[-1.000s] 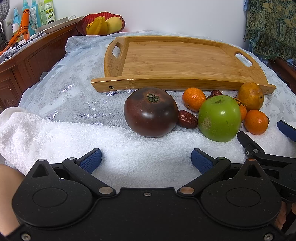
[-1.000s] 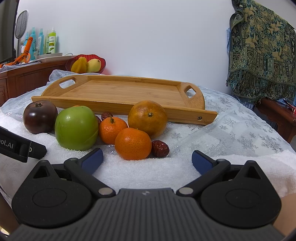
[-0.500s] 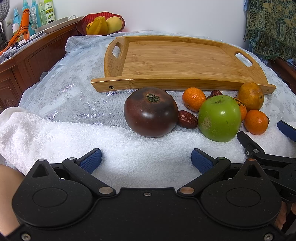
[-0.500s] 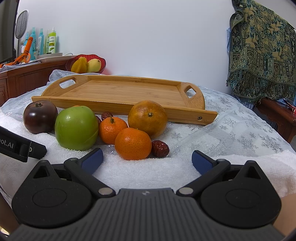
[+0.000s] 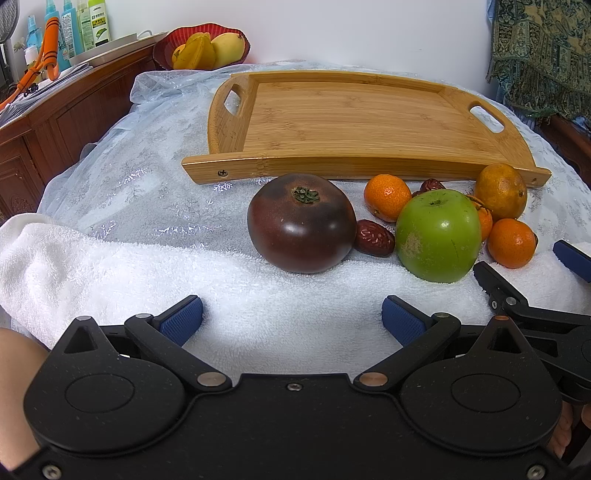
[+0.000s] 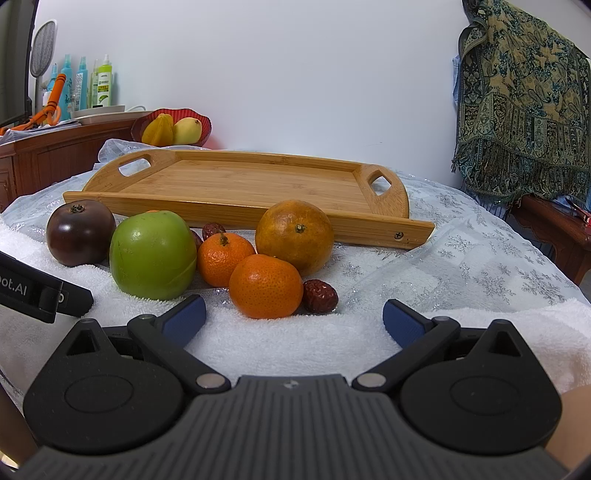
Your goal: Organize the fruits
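Observation:
A dark purple tomato [image 5: 301, 223] [image 6: 80, 232], a green apple [image 5: 439, 235] [image 6: 152, 255], several oranges [image 6: 265, 286] [image 5: 387, 192] and red dates [image 5: 373, 237] [image 6: 320, 290] lie in a cluster on the white towel [image 5: 147, 273], just in front of an empty bamboo tray [image 5: 351, 114] [image 6: 240, 181]. My left gripper [image 5: 291, 319] is open, a short way in front of the tomato. My right gripper [image 6: 293, 317] is open too, close before the nearest orange. Nothing is between either pair of fingers.
A red bowl [image 5: 201, 44] of yellow fruit and spray bottles [image 5: 79, 31] stand on a wooden sideboard [image 5: 55, 110] at the left. A patterned cloth [image 6: 524, 103] hangs at the right. A lace cover [image 6: 480, 266] lies over the table beyond the towel.

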Action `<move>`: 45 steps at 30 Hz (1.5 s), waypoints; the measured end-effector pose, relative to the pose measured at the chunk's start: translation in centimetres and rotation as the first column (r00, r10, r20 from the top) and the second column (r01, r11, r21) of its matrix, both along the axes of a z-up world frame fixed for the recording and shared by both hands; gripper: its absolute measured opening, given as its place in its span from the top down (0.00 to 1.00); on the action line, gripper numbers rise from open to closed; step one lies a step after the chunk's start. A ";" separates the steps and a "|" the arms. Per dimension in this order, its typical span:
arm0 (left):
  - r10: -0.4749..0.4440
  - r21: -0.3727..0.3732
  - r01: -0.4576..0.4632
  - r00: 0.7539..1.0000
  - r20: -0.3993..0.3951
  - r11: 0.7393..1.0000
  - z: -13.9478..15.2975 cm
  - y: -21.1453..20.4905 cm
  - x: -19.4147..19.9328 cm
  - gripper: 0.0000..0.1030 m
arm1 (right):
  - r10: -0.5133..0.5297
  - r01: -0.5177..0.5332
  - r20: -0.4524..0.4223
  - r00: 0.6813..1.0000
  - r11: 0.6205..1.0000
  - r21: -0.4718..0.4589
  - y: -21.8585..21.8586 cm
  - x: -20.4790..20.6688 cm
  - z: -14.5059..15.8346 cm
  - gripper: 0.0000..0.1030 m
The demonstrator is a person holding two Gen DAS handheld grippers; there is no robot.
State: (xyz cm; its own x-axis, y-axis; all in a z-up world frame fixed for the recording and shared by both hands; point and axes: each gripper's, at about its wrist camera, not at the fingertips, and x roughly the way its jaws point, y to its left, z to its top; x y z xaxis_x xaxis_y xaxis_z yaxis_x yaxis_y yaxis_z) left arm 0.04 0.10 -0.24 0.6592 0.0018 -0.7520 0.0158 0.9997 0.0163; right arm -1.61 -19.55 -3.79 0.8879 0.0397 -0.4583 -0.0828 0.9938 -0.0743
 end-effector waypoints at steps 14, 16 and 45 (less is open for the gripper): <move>0.000 0.000 0.000 1.000 0.000 1.000 0.0 0.0 0.0 0.00 | 0.000 0.000 0.001 1.000 1.000 0.000 0.0 0.0 0.0 0.00; 0.000 0.000 0.000 1.000 0.000 1.000 0.0 0.0 0.0 0.00 | 0.000 0.000 0.001 1.000 1.000 0.000 0.0 0.0 0.0 0.00; -0.033 0.023 0.031 0.996 0.079 0.999 -0.5 0.0 -1.2 0.00 | 0.001 -0.001 -0.007 1.000 1.000 0.018 -0.5 0.5 0.1 0.00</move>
